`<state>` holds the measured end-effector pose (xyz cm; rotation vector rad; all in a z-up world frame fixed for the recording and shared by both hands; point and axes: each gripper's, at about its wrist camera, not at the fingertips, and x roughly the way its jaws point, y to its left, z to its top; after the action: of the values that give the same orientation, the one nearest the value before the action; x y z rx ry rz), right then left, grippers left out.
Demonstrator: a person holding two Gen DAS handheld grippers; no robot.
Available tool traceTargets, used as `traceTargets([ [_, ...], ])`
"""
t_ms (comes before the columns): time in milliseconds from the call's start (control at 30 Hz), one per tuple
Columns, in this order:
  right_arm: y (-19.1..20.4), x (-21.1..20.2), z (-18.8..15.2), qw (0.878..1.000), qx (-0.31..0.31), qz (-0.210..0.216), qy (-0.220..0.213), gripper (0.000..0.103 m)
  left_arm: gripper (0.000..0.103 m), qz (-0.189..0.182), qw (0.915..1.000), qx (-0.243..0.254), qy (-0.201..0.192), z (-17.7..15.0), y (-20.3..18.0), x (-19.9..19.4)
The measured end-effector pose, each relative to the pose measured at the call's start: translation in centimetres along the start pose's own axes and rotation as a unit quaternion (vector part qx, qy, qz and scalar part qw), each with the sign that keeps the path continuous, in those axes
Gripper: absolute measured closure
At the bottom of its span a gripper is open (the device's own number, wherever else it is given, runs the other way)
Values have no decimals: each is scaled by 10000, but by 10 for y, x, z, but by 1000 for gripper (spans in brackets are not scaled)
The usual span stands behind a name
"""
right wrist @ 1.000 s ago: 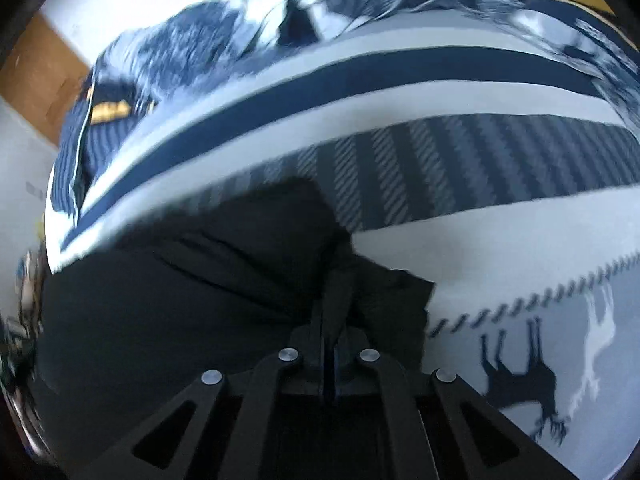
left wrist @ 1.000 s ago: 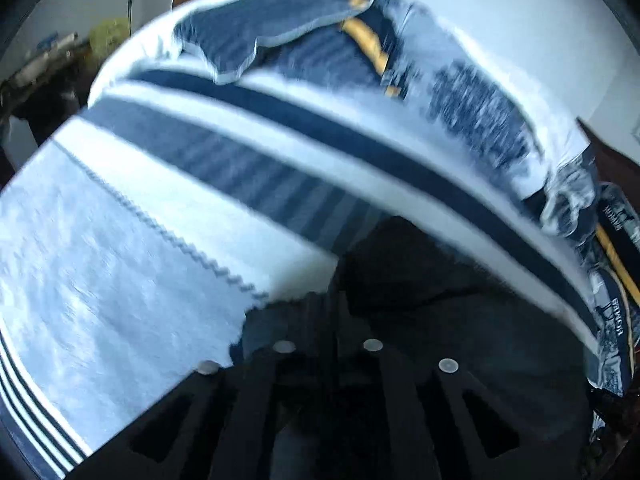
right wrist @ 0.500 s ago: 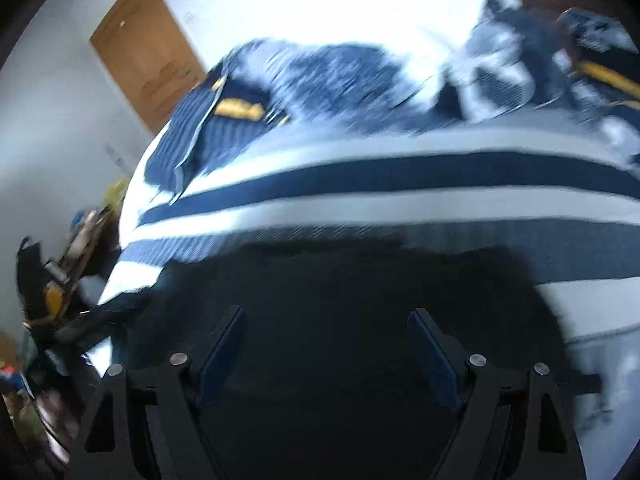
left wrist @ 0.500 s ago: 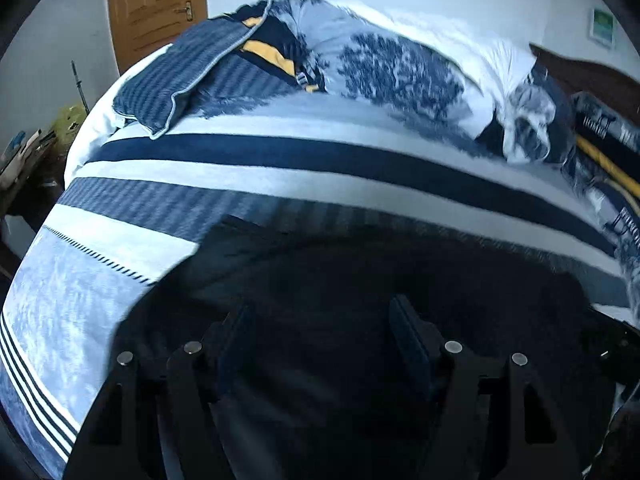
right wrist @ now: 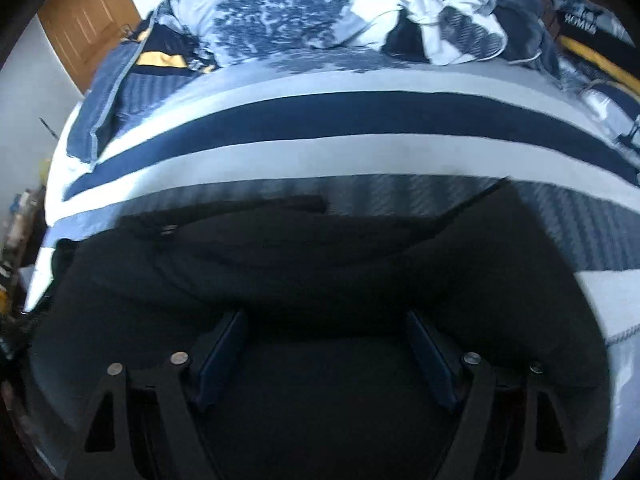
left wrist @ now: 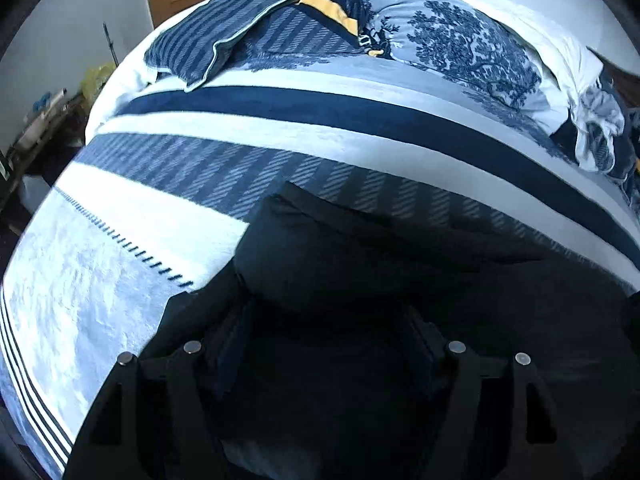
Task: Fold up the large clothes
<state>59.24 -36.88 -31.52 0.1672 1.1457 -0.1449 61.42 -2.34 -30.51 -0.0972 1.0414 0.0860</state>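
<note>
Garment: black garment [left wrist: 360, 264] lies on the striped bedspread [left wrist: 280, 120], at 6 o'clock in both views.
Left gripper [left wrist: 328, 344]: wide, empty.
Right gripper [right wrist: 326, 354]: closing slightly, nothing pinched.
Technique: probably re-grip matching edges, keep layers flat.

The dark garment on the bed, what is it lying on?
The dark garment lies on a blue-and-white striped blanket spread over the bed. Whatever part of the blanket's pattern runs under the garment is covered.
</note>
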Motion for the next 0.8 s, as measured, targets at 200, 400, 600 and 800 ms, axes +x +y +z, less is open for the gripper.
traceTargets([
  [200,-36,-75,-27,9980,571,167,-200,27,31,-307,9978,-540,-226,-28,69,-74],
  [400,-87,-175,-141,9842,1104,1170,-742,21,23,-327,9941,-900,-512,-121,152,-148],
  [600,-139,-174,-245,9685,2074,1309,-421,21,23,-462,9866,-1550,231,-199,202,-143],
  [800,-156,-151,-275,9475,2642,1784,-241,21,23,-1465,9482,-2725,724,-235,216,-130],
])
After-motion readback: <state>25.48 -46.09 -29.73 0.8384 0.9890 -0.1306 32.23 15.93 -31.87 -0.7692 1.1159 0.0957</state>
